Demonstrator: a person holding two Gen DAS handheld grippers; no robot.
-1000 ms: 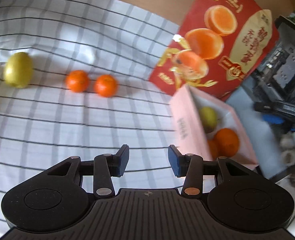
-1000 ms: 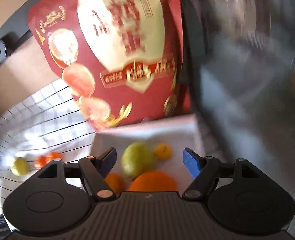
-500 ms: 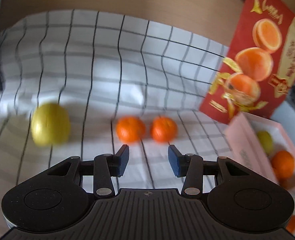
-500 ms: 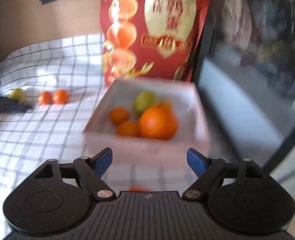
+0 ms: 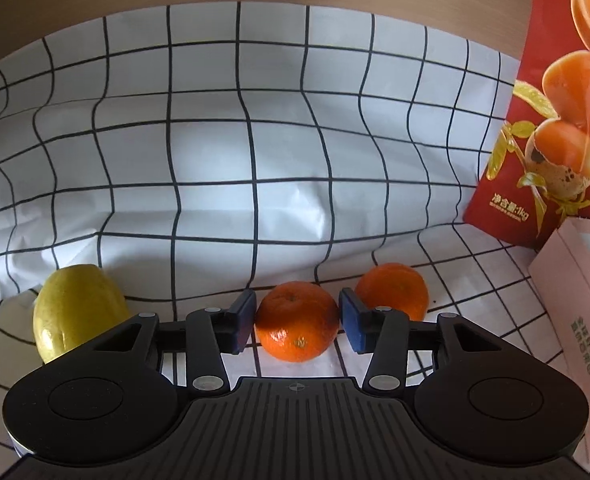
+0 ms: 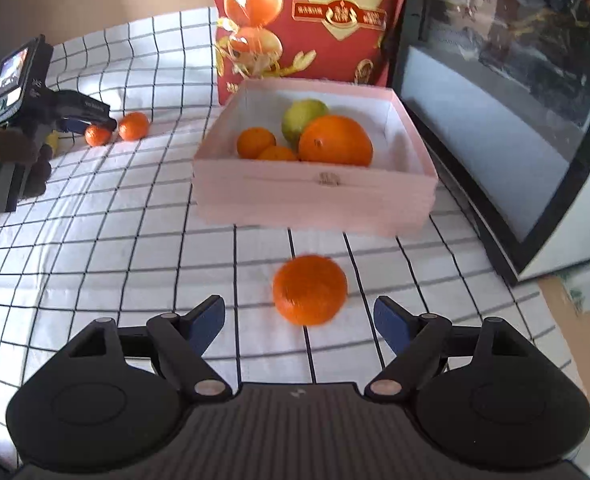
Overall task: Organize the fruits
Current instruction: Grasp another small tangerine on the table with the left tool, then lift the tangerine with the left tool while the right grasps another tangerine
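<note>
Left gripper [image 5: 297, 322] has its jaws opening around a small mandarin [image 5: 297, 321], which sits right between the blue pads [image 5: 243, 320]; they stand at its sides with a sliver of gap, so nothing is held yet. Just beyond the right pad lies a second mandarin [image 5: 393, 294], and off to the gripper's left a yellow lemon [image 5: 77, 308], all on the checked cloth [image 5: 215, 140] covering the table. I judge the mandarin light, round and slightly soft under a dimpled, loose peel, so it should be taken across its widest middle with mild pressure; too much would bruise it, and a hold too near the top could let it roll out. At the far right stand the red bag [image 5: 551, 112] and the wall of the pink box [image 5: 575, 300]. Right gripper [image 6: 299, 322] is wide open and empty; a loose orange [image 6: 310, 290], blurred, lies just ahead of its pads on the cloth, slightly right of centre. Beyond it the stiff cardboard box [image 6: 315, 188] already holds a large orange [image 6: 335, 140], a greenish lemon [image 6: 303, 118] and small mandarins [image 6: 256, 142]. Smooth round fruit on wrinkled cloth may roll if nudged
</note>
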